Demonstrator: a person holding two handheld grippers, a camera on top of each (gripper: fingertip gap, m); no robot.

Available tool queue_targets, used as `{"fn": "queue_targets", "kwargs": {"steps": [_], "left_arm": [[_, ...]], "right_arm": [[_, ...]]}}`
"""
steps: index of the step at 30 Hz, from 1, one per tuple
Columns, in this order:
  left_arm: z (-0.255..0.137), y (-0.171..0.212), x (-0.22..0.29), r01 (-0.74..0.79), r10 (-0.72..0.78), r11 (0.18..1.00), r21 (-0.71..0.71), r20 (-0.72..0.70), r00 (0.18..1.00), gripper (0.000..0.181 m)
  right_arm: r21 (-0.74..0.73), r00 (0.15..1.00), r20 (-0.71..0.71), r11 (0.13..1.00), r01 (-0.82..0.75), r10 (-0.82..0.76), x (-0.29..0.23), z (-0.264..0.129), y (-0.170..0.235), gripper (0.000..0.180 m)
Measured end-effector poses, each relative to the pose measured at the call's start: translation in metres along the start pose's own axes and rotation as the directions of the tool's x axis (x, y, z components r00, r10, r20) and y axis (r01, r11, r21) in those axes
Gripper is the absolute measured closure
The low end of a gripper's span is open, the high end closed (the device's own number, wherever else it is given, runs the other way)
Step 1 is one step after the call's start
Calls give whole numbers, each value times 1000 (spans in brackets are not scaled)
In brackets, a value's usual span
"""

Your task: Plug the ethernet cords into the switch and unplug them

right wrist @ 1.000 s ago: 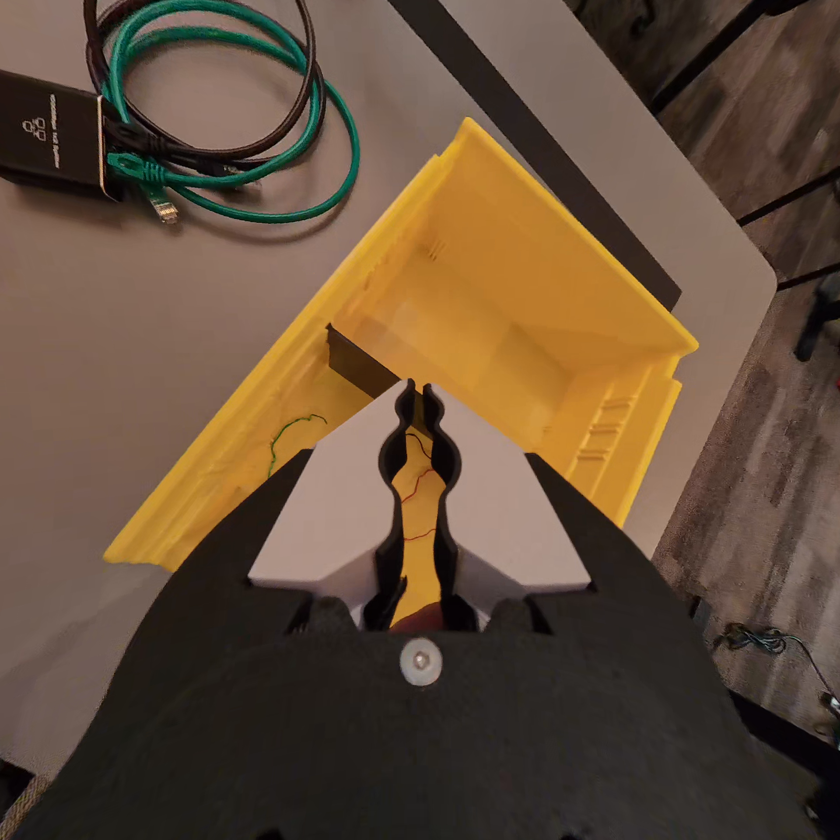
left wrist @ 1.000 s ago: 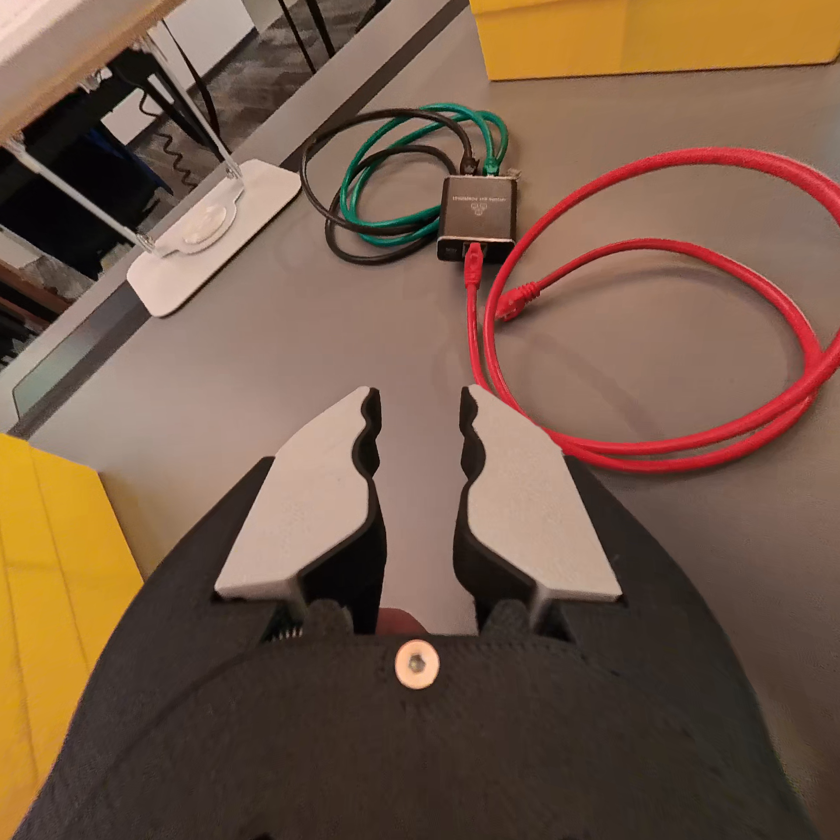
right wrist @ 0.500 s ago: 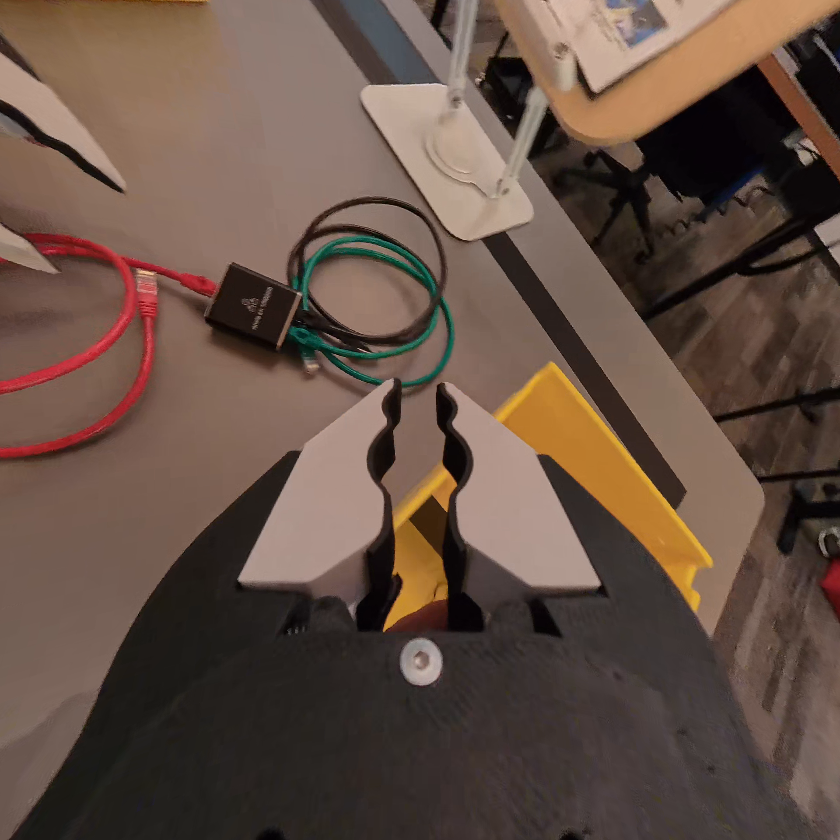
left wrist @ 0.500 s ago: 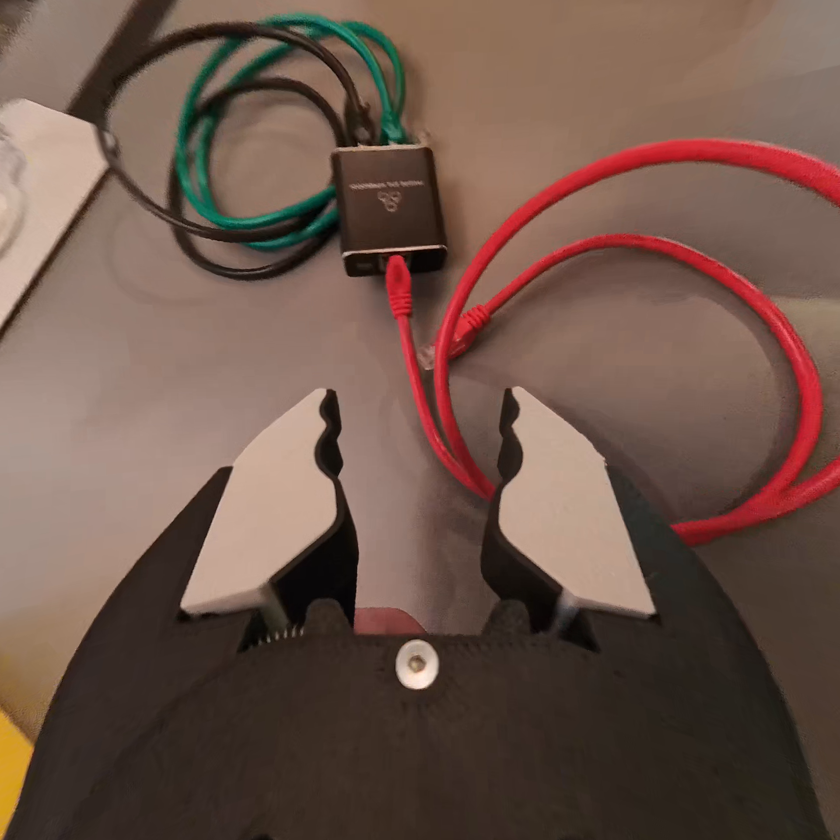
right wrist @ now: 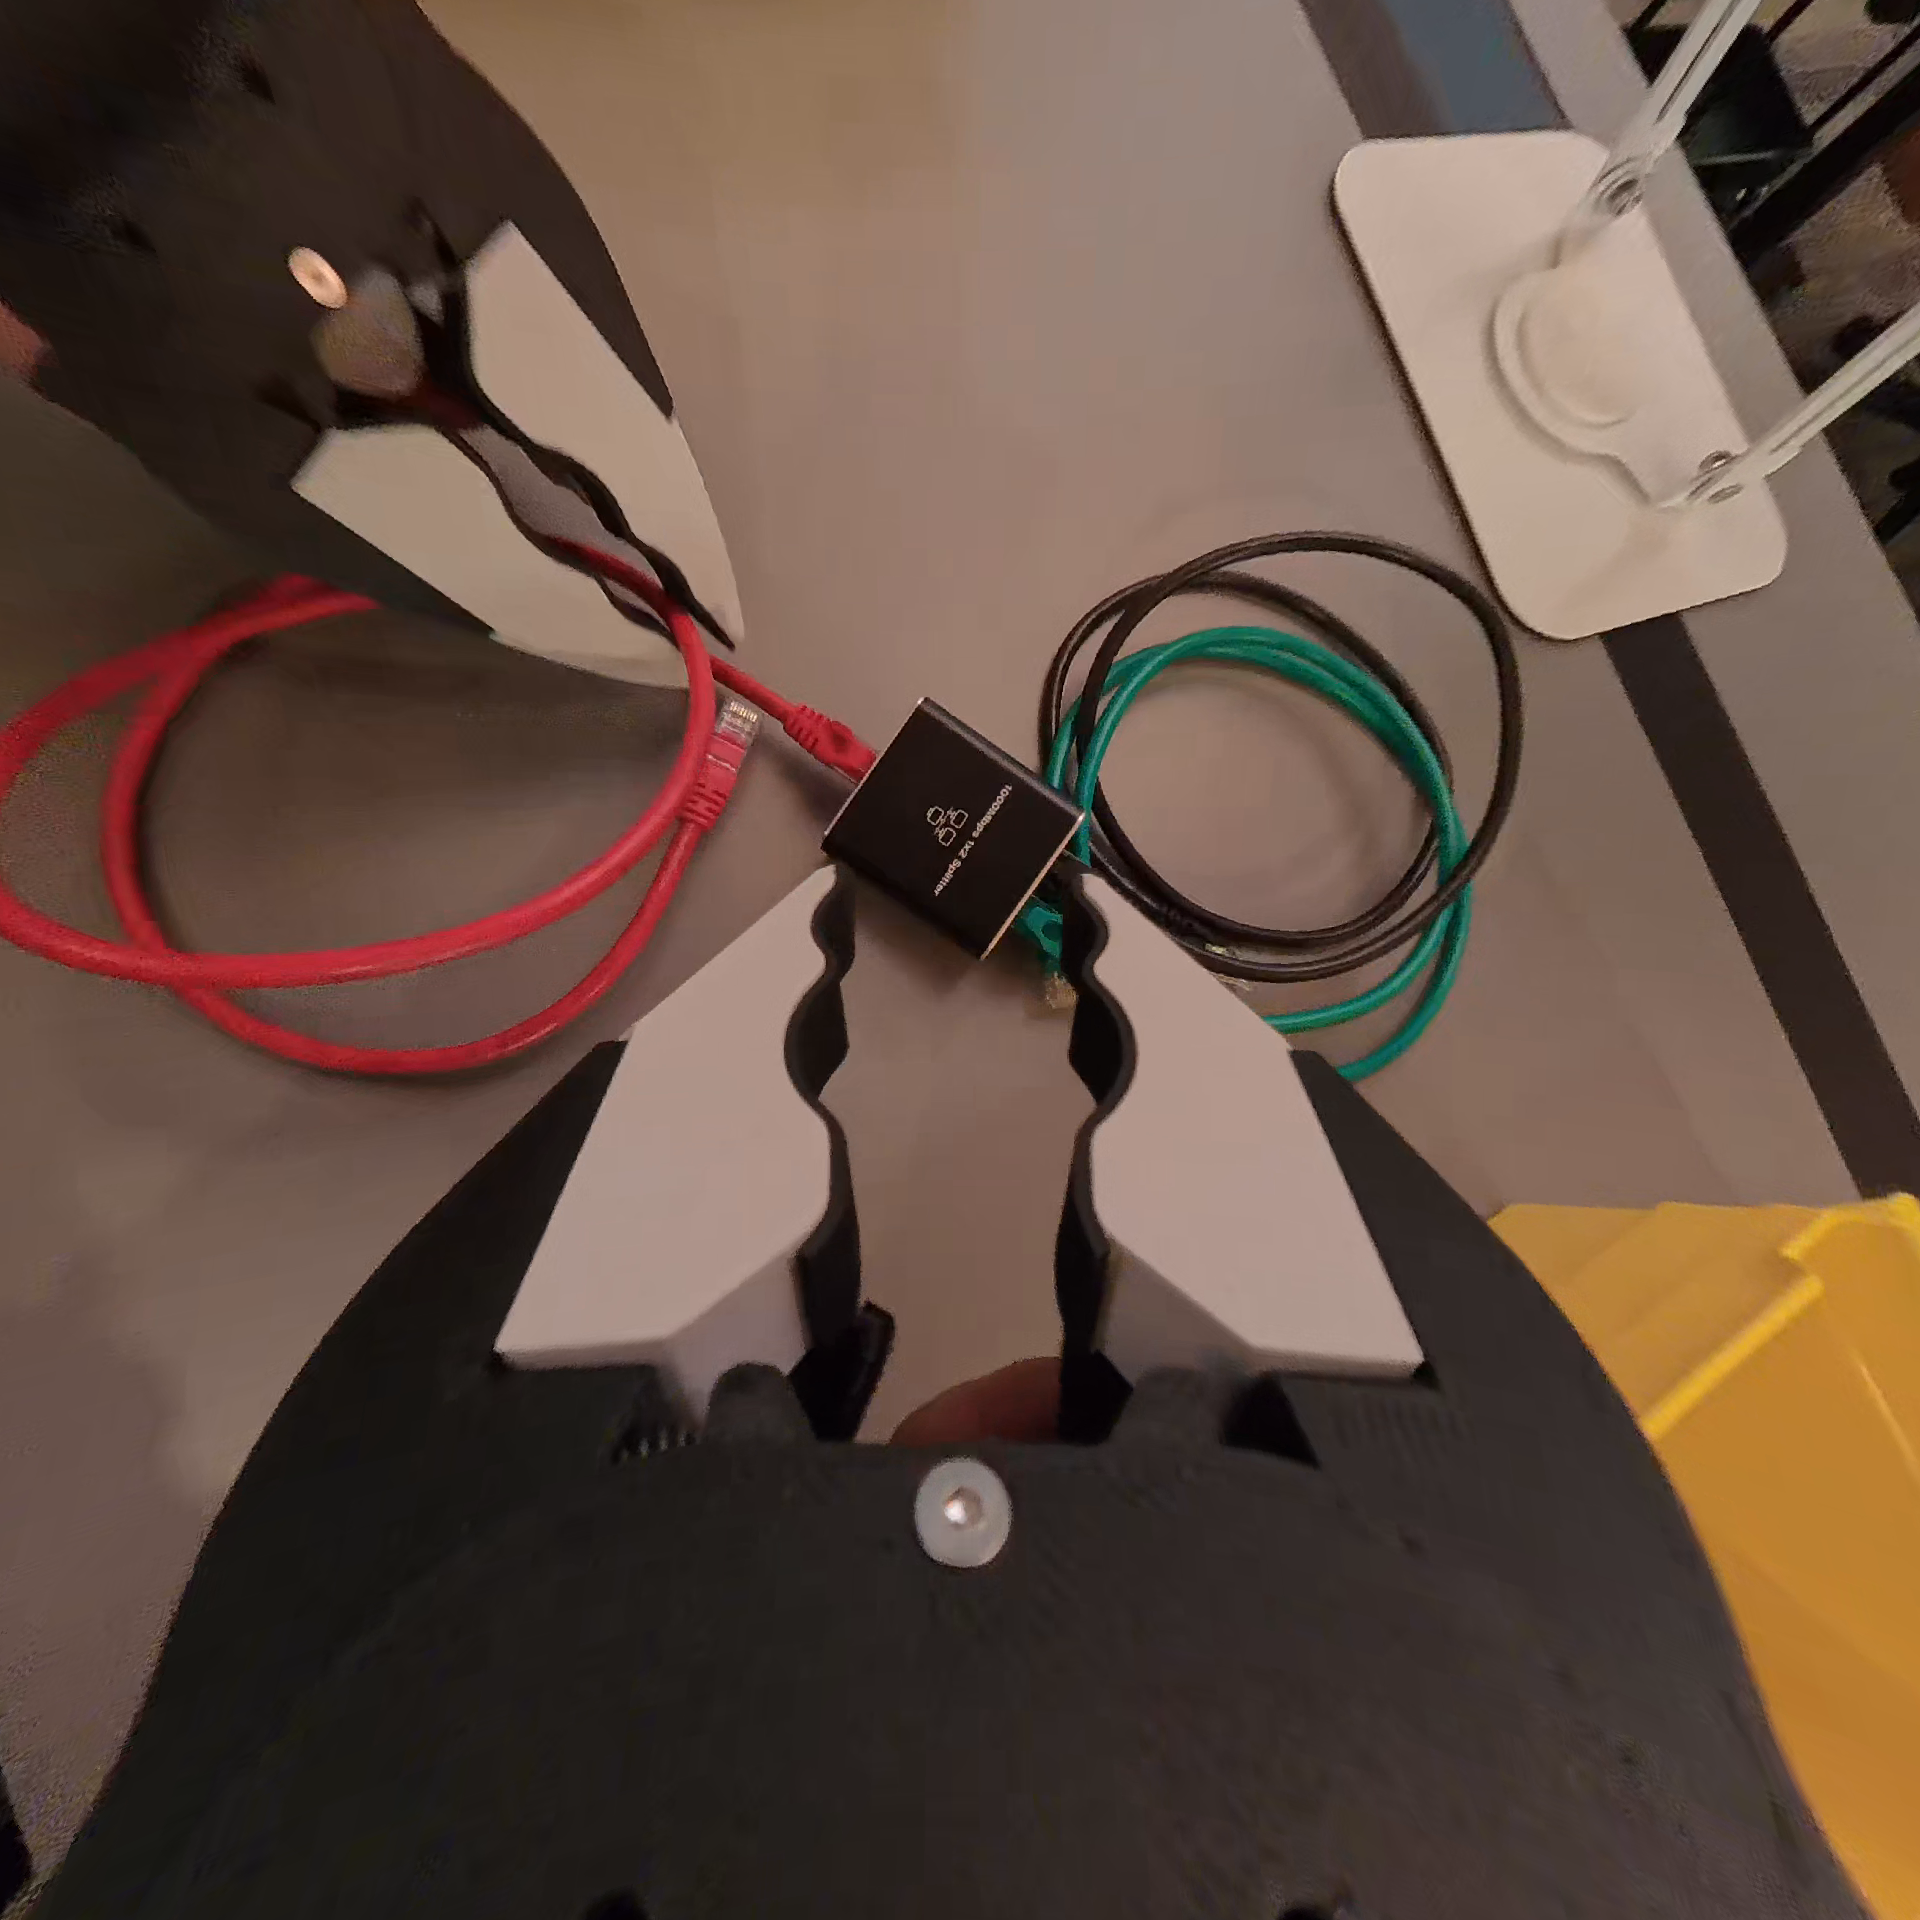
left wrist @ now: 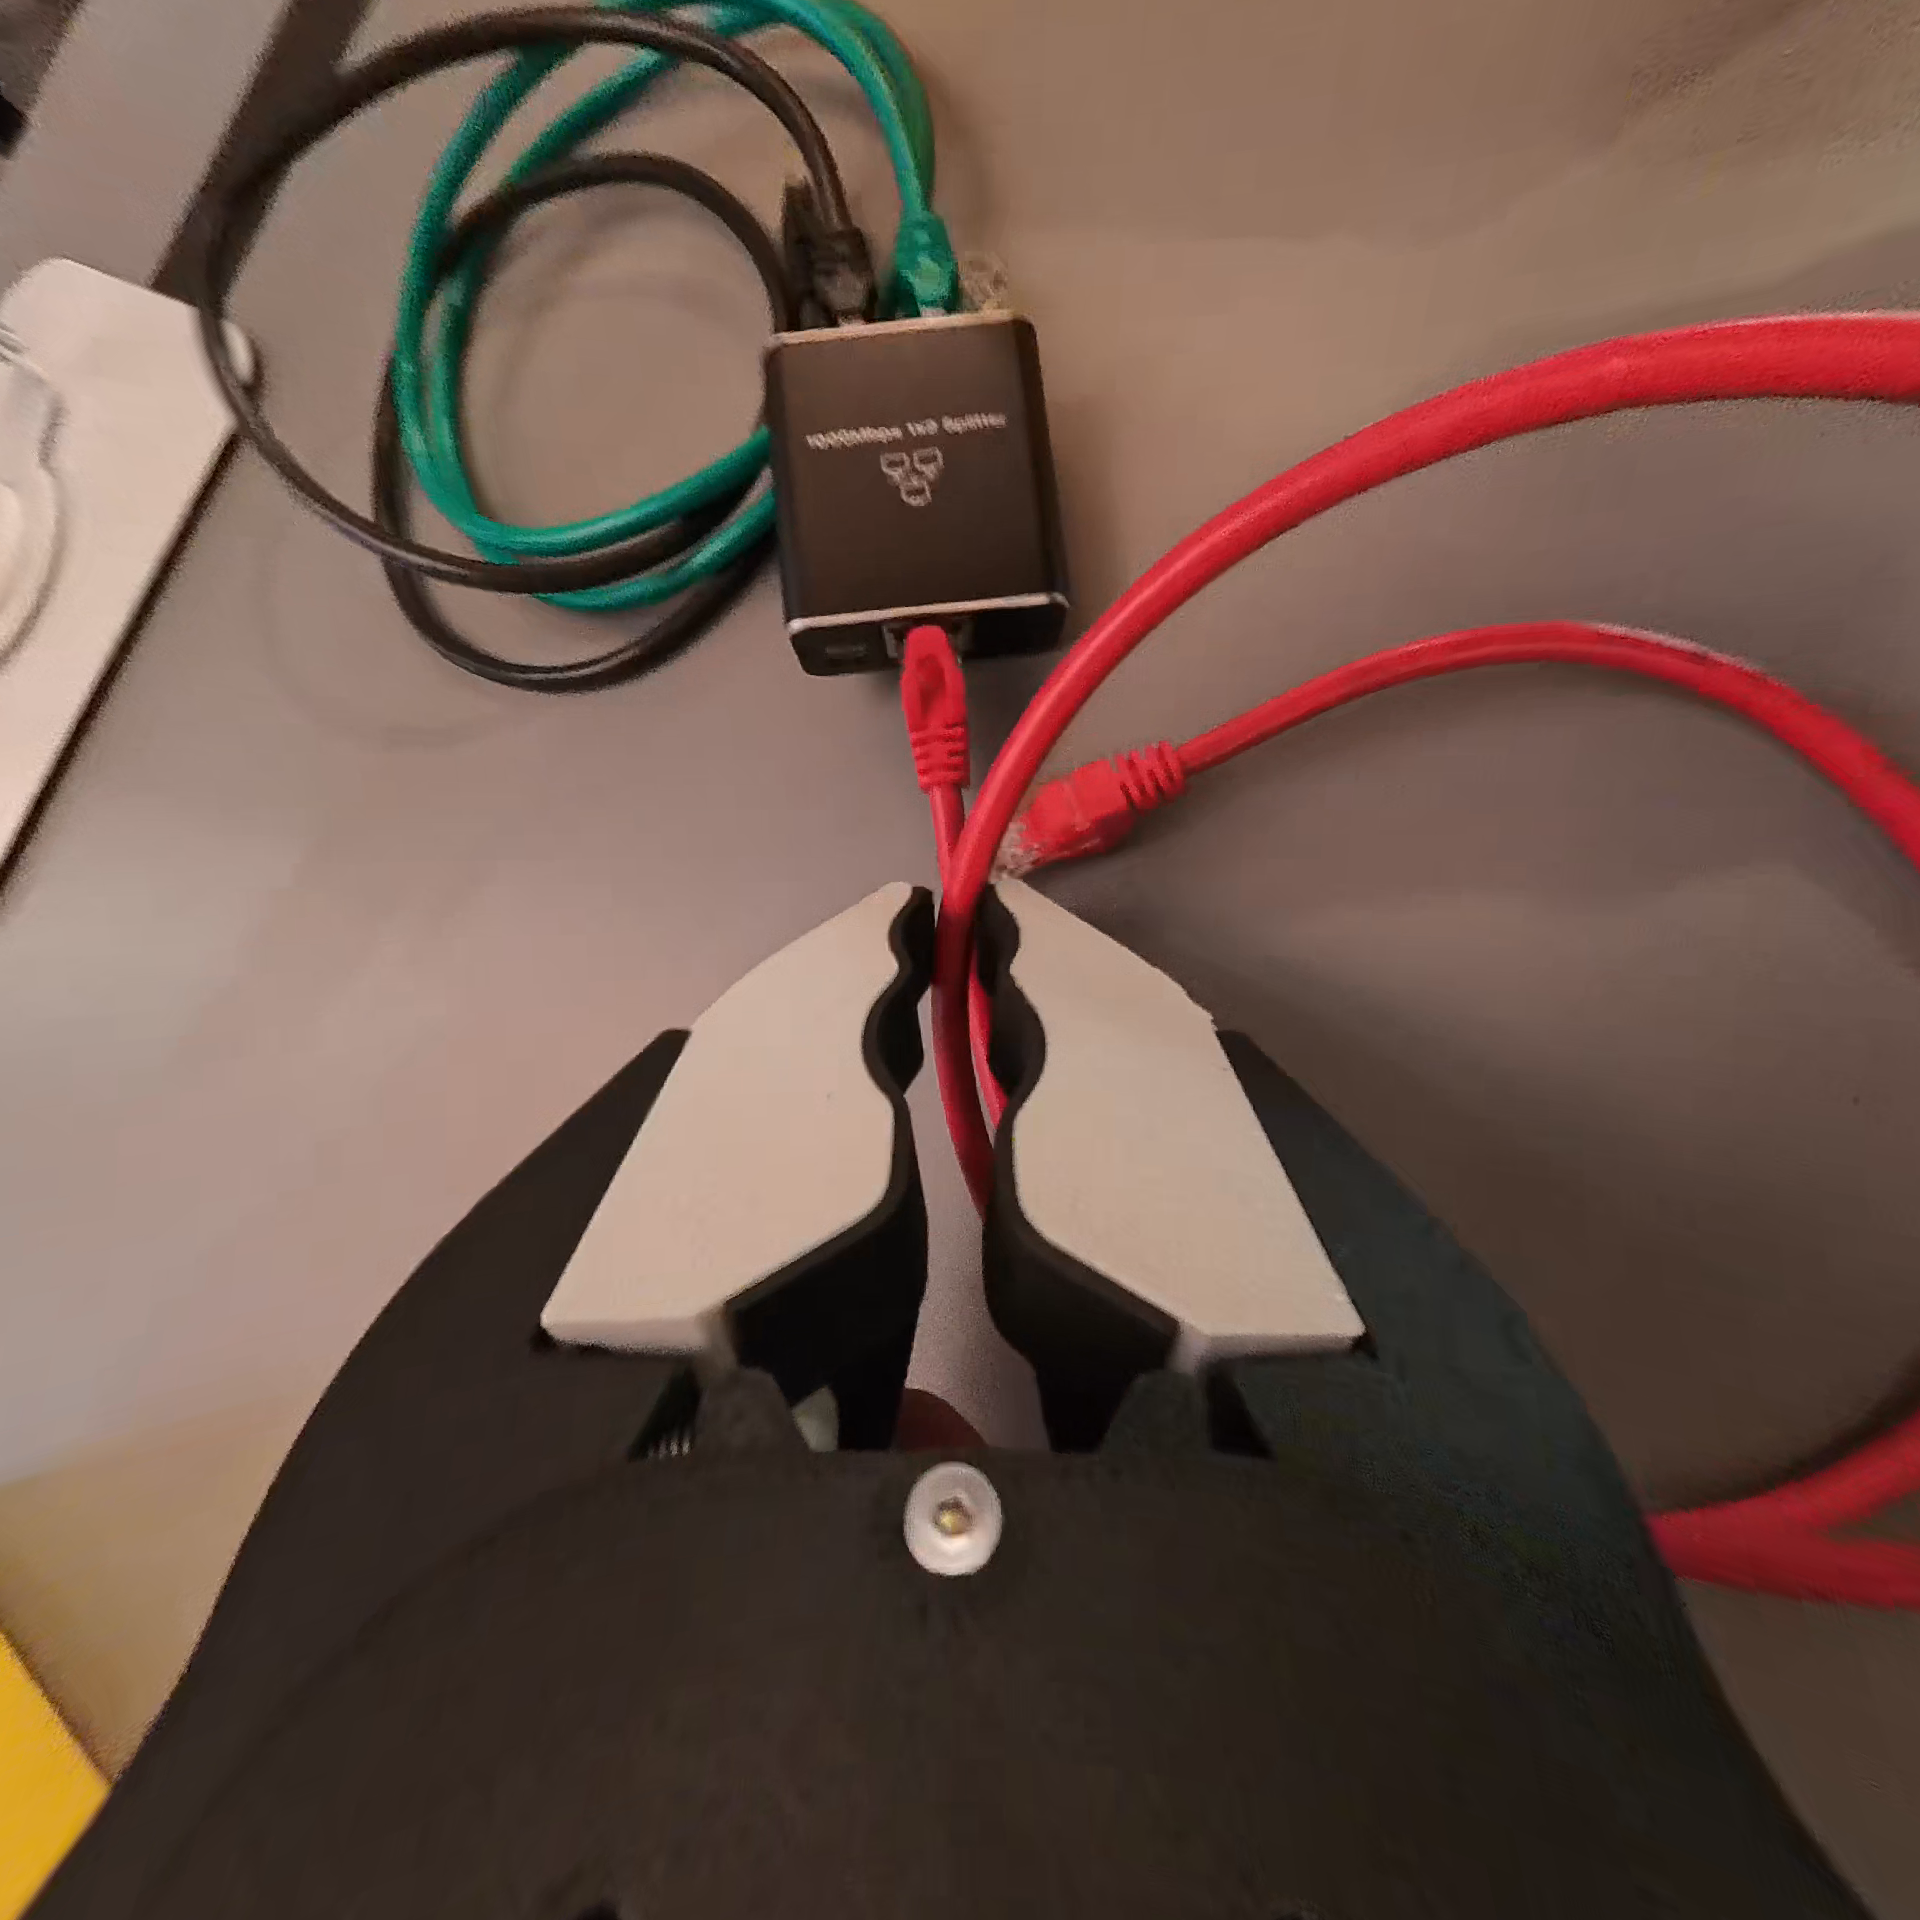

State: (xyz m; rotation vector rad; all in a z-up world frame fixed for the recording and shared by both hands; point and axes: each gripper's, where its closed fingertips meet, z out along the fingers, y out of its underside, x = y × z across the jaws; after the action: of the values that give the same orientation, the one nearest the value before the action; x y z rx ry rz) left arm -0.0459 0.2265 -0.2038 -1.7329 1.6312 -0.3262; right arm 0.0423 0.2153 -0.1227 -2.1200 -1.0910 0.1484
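A small black switch box (left wrist: 920, 494) (right wrist: 951, 836) lies on the grey table (left wrist: 520, 883). A red cord (left wrist: 1351, 488) (right wrist: 343, 966) has one plug (left wrist: 935, 696) in the box's near port; its other plug (left wrist: 1086, 808) lies loose beside it. A green cord (left wrist: 499, 416) (right wrist: 1382, 914) and a black cord (left wrist: 343, 343) (right wrist: 1351, 551) are plugged into the far side. My left gripper (left wrist: 954, 902) is shut on two strands of the red cord just behind the plugged end. My right gripper (right wrist: 956, 888) is open, its tips on either side of the box's near corner.
A white lamp base (right wrist: 1538, 374) (left wrist: 73, 488) stands at the table's edge beyond the coiled cords. A yellow bin (right wrist: 1714, 1455) sits at the right of the right wrist view, and a yellow corner (left wrist: 42, 1797) shows at the lower left of the left wrist view. The tips of one gripper are about 12 cm away from the tips of the other. The plug (left wrist: 935, 696) is about 4 cm from my left fingertips and 9 cm from my right. Seen from the right wrist view (right wrist: 830, 738) as well.
My left gripper moved forward and closed on the red cord. My right gripper swung from over the yellow bin to the switch box and opened wider.
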Motion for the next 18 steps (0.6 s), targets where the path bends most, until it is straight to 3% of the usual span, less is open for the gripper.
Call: {"fn": "queue_targets", "kwargs": {"steps": [5,12,14,15,17,18], "left_arm": [[-23,-18,-14,58,-60,993,102,15,998,175],[-16,-15,-14,108,-105,991,76,-37,994,167],[-5,-10,-14,109,-108,994,31,-24,994,139],[0,-6,-11,89,-89,996,2,-27,996,137],[11,4,-2,52,-57,996,-73,-67,996,136],[15,5,-3,48,-52,996,-73,-59,997,145]], "right_arm": [[-61,989,9,987,151,-150,-10,31,17,110],[-132,937,-36,931,341,-348,-17,66,28,107],[-129,938,-46,933,335,-344,-15,65,26,110],[-122,942,-48,938,325,-332,-13,64,25,111],[-108,949,-46,946,306,-312,-11,62,25,112],[-104,952,-43,949,298,-304,-10,61,26,114]]}}
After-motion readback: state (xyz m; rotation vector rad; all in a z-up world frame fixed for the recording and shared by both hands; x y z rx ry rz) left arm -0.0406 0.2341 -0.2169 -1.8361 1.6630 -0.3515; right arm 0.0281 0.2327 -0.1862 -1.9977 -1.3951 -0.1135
